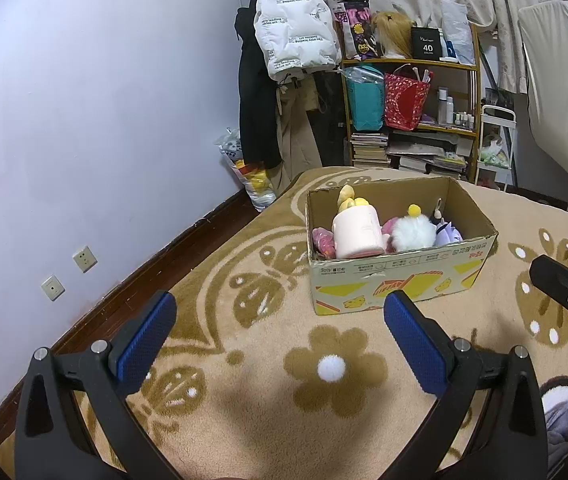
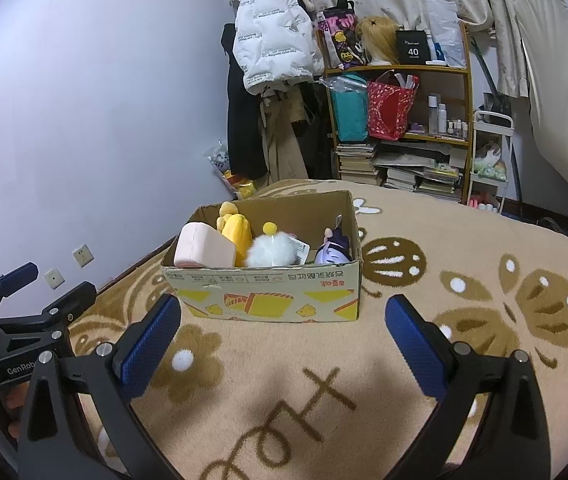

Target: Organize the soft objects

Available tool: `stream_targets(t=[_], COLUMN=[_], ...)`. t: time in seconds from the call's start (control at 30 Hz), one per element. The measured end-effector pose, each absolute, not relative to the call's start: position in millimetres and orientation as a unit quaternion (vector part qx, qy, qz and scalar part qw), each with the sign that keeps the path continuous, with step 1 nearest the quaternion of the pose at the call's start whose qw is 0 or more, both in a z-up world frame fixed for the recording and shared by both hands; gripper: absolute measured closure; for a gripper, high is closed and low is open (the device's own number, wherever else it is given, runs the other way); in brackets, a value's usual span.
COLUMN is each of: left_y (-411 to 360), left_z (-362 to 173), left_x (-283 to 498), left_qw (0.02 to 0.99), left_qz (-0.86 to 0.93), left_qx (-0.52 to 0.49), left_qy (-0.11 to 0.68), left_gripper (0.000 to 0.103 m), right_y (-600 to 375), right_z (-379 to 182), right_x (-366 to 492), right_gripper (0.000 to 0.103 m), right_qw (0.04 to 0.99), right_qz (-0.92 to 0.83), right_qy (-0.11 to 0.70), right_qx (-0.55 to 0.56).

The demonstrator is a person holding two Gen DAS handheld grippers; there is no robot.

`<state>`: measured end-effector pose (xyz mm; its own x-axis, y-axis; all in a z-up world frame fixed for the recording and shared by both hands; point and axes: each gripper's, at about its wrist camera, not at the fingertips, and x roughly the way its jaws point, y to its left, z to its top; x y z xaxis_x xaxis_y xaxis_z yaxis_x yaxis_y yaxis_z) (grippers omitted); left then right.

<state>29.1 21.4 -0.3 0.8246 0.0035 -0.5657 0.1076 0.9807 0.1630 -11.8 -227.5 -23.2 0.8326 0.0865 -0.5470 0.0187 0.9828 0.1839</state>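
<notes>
A cardboard box (image 1: 403, 280) (image 2: 268, 292) stands on the patterned beige blanket. It holds several soft toys: a pink cylinder plush (image 1: 357, 232) (image 2: 204, 250), a yellow plush (image 2: 236, 232), a white fluffy ball with a yellow pom (image 1: 411, 230) (image 2: 270, 252), a pink toy (image 1: 323, 242) and a purple doll (image 2: 333, 250). My left gripper (image 1: 280, 336) is open and empty, above the blanket in front of the box. My right gripper (image 2: 284, 338) is open and empty, also in front of the box. Each gripper shows at the edge of the other's view.
The blanket (image 1: 323, 400) covers the surface up to a white wall with sockets (image 1: 84, 259) on the left. Behind the box are hanging coats (image 1: 291, 20), a cluttered shelf (image 1: 411, 120) with bags and books, and a plastic bag (image 1: 244, 176) on the floor.
</notes>
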Motion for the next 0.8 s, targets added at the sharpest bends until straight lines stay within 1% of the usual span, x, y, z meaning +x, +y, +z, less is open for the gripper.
stream_targets(t=[0.8], left_y=[21.4], left_z=[-0.8], left_x=[28.4], left_qw=[0.950], left_qz=[-0.029], left_qx=[0.094], left_qy=[0.295], left_gripper=[0.000], right_y=[-227.3], right_z=[-23.7], right_x=[-11.3], right_gripper=[0.000], right_qw=[0.953], right_qz=[0.017], right_qy=[0.288], right_qx=[0.094])
